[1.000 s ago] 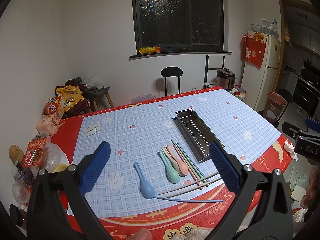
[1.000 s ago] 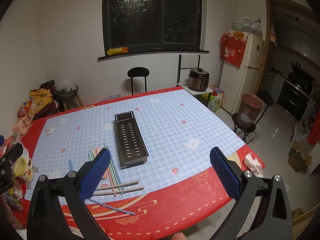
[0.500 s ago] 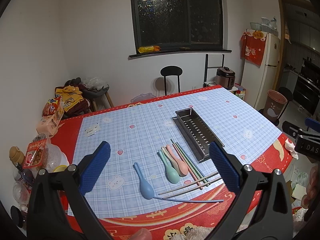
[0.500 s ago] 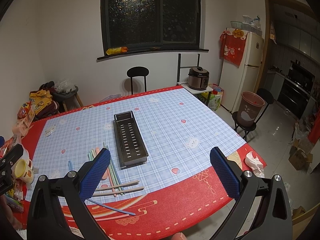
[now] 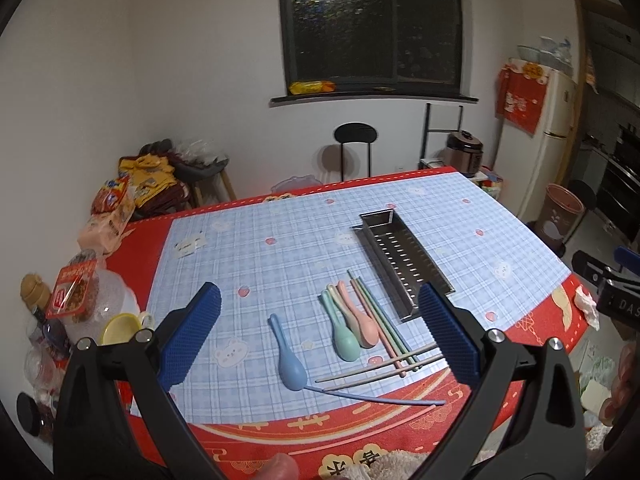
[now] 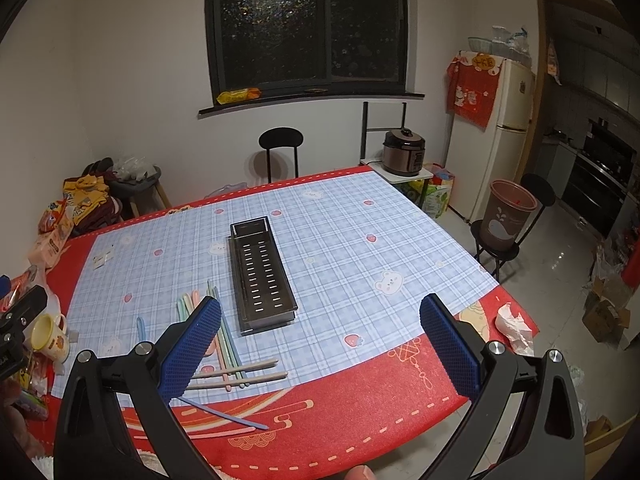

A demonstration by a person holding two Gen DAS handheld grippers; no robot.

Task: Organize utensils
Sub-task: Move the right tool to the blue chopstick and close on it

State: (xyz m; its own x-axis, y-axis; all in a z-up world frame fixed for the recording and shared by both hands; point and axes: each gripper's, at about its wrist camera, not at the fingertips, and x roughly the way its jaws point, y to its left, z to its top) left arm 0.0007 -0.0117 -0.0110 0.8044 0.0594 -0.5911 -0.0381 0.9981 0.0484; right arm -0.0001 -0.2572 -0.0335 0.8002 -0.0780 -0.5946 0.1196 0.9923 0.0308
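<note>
A perforated metal utensil tray (image 5: 404, 258) lies on the blue checked cloth; it also shows in the right wrist view (image 6: 262, 276). Left of it lie a blue spoon (image 5: 290, 362), a green spoon (image 5: 345, 338), a pink spoon (image 5: 362, 322), coloured chopsticks (image 5: 382, 320), two grey chopsticks (image 5: 380, 370) and one blue chopstick (image 5: 384, 398). My left gripper (image 5: 318, 338) is open and empty above the table's near edge. My right gripper (image 6: 320, 342) is open and empty, further right; the grey chopsticks (image 6: 240, 374) lie by its left finger.
Snack bags, jars and a yellow cup (image 5: 120, 326) crowd the table's left edge. A crumpled tissue (image 6: 514, 326) lies at the right corner. A black chair (image 6: 280, 152), rice cooker (image 6: 404, 152), fridge and a bin on a stool (image 6: 510, 214) stand beyond.
</note>
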